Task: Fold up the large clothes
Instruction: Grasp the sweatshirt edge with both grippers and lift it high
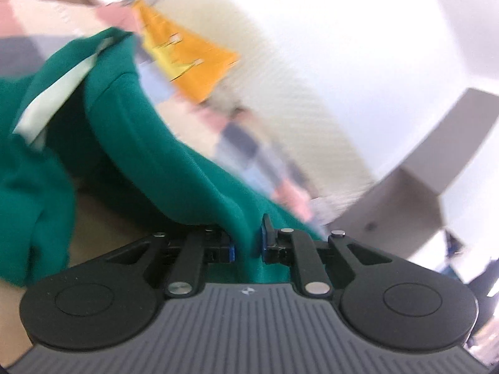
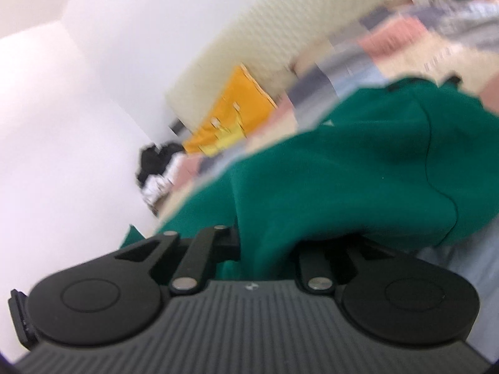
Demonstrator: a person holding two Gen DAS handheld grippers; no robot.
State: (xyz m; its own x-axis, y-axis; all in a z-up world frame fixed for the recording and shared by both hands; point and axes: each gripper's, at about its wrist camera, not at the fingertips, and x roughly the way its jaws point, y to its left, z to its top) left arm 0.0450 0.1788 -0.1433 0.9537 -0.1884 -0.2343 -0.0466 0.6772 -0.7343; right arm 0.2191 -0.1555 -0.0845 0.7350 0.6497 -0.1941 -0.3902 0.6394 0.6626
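A large green garment (image 1: 134,143) with a pale inner label (image 1: 53,99) hangs lifted over a patchwork bedspread (image 1: 249,149). My left gripper (image 1: 248,243) is shut on a fold of its green fabric, which runs between the blue pads. In the right wrist view the same green garment (image 2: 343,180) drapes over my right gripper (image 2: 265,249), which is shut on the cloth; its fingertips are hidden under the fabric. Both views are blurred by motion.
An orange and yellow cloth (image 1: 187,59) lies on the bedspread (image 2: 389,46) near a cream headboard (image 1: 259,56). White walls surround. A grey block (image 1: 436,187) stands at right; dark items (image 2: 156,162) lie by the wall.
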